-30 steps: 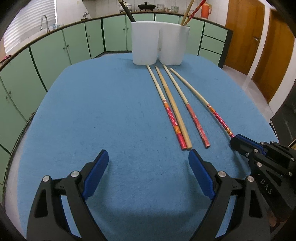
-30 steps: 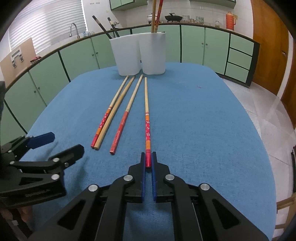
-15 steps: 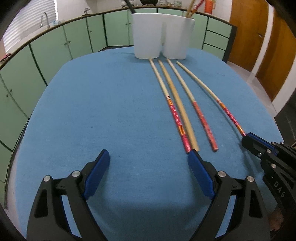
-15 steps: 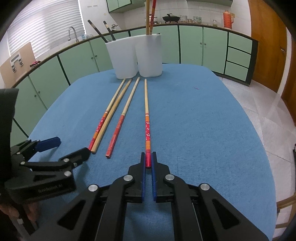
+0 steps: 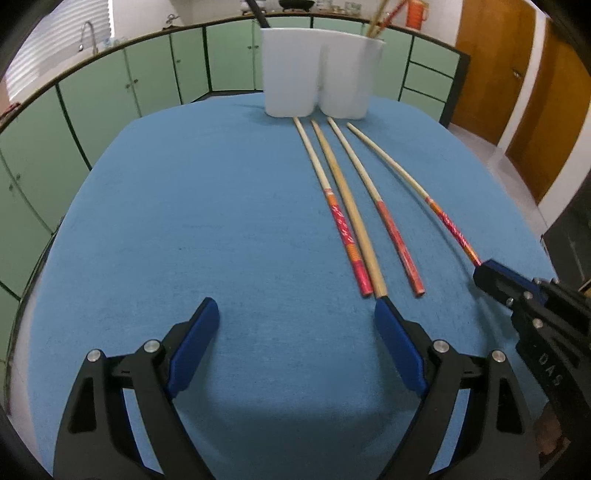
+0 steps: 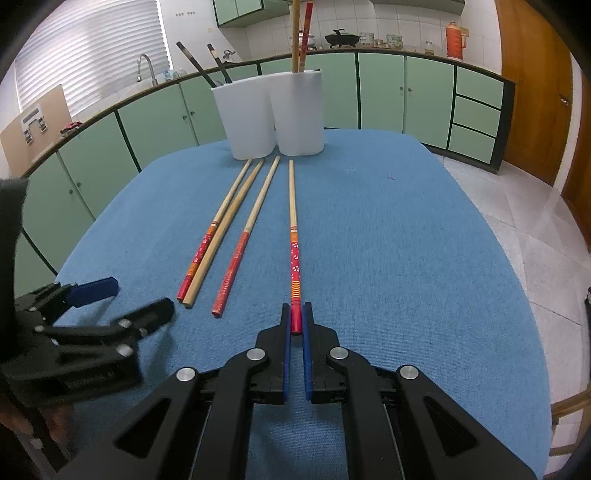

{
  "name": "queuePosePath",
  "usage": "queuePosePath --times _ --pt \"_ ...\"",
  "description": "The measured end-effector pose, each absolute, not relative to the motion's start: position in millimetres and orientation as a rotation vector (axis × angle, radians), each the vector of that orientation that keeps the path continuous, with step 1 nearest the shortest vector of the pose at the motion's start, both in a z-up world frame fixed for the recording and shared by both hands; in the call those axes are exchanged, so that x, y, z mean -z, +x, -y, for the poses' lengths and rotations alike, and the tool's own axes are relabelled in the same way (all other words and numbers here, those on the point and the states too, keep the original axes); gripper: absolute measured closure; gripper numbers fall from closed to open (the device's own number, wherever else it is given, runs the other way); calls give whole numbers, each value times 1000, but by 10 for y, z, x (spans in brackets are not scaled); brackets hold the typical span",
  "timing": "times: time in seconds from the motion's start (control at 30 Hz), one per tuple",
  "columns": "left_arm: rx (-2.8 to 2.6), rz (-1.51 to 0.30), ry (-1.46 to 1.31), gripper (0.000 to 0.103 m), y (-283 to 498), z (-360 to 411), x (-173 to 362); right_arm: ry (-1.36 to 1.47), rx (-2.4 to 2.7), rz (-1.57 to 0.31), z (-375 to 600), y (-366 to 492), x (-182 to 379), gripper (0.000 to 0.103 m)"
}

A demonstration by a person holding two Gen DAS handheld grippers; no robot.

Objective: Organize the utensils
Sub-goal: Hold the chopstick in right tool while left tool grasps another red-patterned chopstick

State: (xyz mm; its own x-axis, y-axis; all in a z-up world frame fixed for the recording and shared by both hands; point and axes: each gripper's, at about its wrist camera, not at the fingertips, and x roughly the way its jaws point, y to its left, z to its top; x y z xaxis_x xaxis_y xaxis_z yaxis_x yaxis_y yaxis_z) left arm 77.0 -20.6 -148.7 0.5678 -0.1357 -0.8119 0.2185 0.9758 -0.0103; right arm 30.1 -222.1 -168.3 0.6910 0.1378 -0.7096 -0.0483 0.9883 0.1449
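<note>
Right claw [image 6: 294, 321] pressed together on the red butt end of the flowered chopstick [image 6: 293, 236], the rightmost of four lying on the blue-covered desk [image 6: 406, 258]; stick's pale tip points toward the white holders [image 6: 273, 118] at the far edge. Whether the stick is lifted or lies flat on the cloth, cannot tell. Left claw [image 5: 295, 332] spread wide, low over bare cloth, pinching nothing; its right finger [image 5: 399, 347] sits just beside the near end of the plain bamboo chopstick [image 5: 351, 210]. That plain stick lies touching the orange-banded chopstick [image 5: 334, 206] to its left; a red-handled chopstick [image 5: 384, 214] lies a little apart on the right. All four fan out from the foot of the holders. Two white holders stand side by side, touching; right one carries upright chopsticks [image 6: 299, 33], left one dark-handled utensils [image 6: 201, 68] leaning outward. Green cabinets [image 6: 380, 92] ring the room behind.
</note>
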Motion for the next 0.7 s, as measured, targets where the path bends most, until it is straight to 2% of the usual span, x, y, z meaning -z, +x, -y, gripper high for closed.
queuePosePath --times 0.7 --pt "152 -944 40 22 763 -83 1424 132 -102 -796 2253 310 1661 98"
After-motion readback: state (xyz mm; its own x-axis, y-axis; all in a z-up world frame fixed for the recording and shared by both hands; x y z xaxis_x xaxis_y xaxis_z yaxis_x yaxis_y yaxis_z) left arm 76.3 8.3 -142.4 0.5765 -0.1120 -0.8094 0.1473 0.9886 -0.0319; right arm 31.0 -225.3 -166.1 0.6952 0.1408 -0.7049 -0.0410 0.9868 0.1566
